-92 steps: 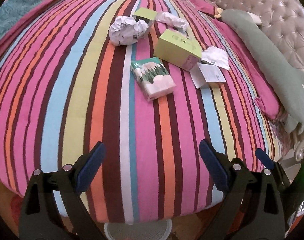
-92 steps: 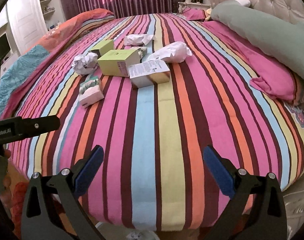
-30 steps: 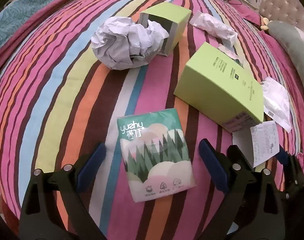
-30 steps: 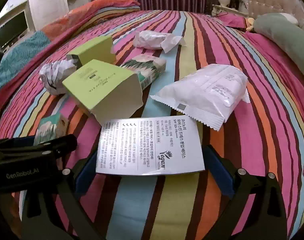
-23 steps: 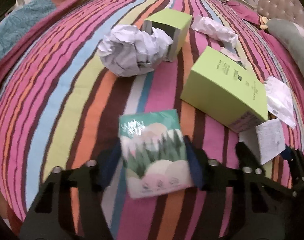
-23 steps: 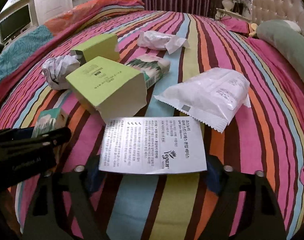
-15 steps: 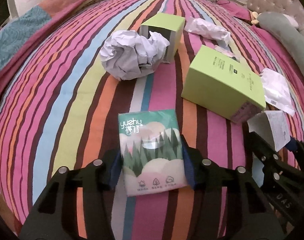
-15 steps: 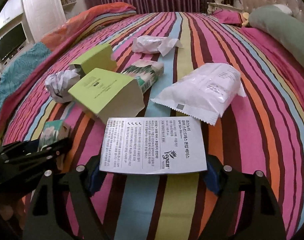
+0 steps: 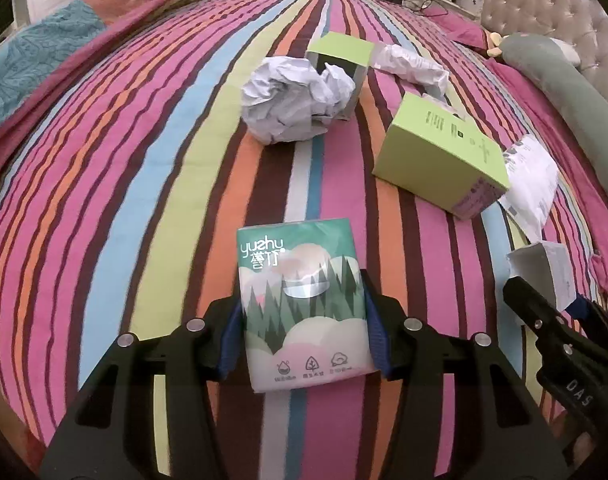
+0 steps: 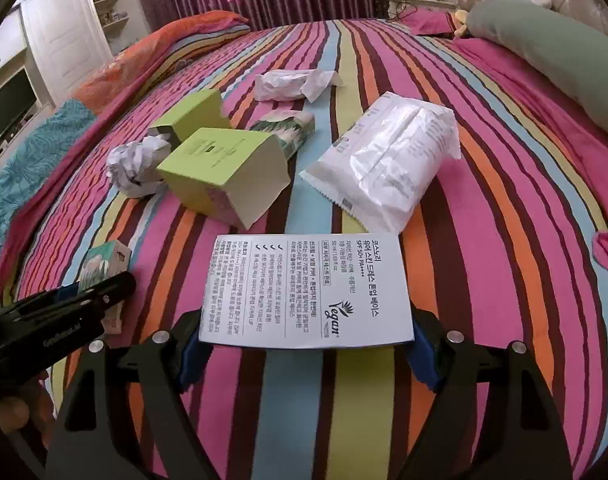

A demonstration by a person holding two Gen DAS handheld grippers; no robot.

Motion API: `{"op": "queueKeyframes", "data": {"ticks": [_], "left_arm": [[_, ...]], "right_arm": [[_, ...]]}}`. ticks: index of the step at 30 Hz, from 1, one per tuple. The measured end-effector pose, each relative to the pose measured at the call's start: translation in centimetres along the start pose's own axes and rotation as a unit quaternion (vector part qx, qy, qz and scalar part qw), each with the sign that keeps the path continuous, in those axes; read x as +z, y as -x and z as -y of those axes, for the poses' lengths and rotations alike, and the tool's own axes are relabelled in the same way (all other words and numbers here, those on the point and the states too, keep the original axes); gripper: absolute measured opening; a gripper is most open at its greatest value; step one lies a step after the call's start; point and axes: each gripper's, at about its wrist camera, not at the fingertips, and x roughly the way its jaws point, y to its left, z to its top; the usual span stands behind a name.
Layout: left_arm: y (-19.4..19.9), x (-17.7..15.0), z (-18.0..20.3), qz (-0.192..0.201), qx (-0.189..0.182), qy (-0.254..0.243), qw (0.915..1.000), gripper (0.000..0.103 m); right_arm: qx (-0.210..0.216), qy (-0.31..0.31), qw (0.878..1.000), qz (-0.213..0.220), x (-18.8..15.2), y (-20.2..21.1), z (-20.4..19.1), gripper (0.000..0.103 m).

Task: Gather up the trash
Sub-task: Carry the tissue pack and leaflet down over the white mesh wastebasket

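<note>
Gripping one piece of litter each, both tools are loaded at the near edge of the striped bed (image 9: 152, 184). The left gripper (image 9: 302, 332) has its jaws clamped on the long sides of the green tissue pack (image 9: 302, 304), printed face up, which I judge is a hold meant to carry it flat to wherever the trash goes. The right gripper (image 10: 306, 348) has its jaws pressed on the two side edges of the white printed box (image 10: 306, 288), wider apart because the box is broad.

From the tissue pack, the crumpled paper ball (image 9: 296, 104) lies at twelve o'clock, the big lime-green carton (image 9: 440, 160) at two o'clock, and a smaller green open box (image 9: 340, 50) just behind the paper ball. A white plastic pouch (image 10: 388, 160) sits at one o'clock from the white box. All of these rest loose on the bed, not yet collected.
</note>
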Motion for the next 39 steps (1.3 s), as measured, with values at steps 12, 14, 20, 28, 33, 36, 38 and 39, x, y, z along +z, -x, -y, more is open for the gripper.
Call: {"op": "queueKeyframes", "data": {"ticks": [12,14,20,28,33,36,38,39], "left_arm": [[2.7,-2.3,-2.1,0.0,-0.014,-0.009,0.9999,0.051],[3.2,-2.8,-2.4,-0.001,-0.019,-0.011,0.9998,0.051],[5.2,-4.7,-3.0,0.006,-0.024,-0.033,0.9991,0.051],[7.8,-8.6,-3.7,0.001,-0.038,-0.076,0.9964,0.051],[9.5,-11.8,-4.3,-0.005,-0.049,-0.102,0.9935,0.051],[10.7,-13.5,-5.2,-0.006,-0.055,-0.108,0.9926,0.051],[11.3,-14.4,-5.8,-0.009,-0.061,-0.108,0.9922,0.051],[11.8,-14.9,-6.1,-0.011,-0.064,-0.109,0.9919,0.051]], "right_arm": [[-0.026,0.01,1.0,0.002,-2.2,3.0,-1.5,0.076],[-0.027,0.007,1.0,0.0,-2.8,3.5,-1.5,0.076],[-0.021,-0.009,1.0,-0.004,-4.8,5.3,-1.9,0.076],[-0.018,-0.018,1.0,-0.006,-8.2,8.4,-2.7,0.076],[-0.003,-0.019,1.0,-0.016,-10.6,10.3,-3.4,0.076],[0.009,-0.015,1.0,-0.023,-12.1,11.6,-4.1,0.076],[0.014,-0.012,0.999,-0.027,-13.2,12.4,-4.6,0.076],[0.017,-0.013,0.999,-0.029,-13.7,12.6,-4.8,0.076]]}}
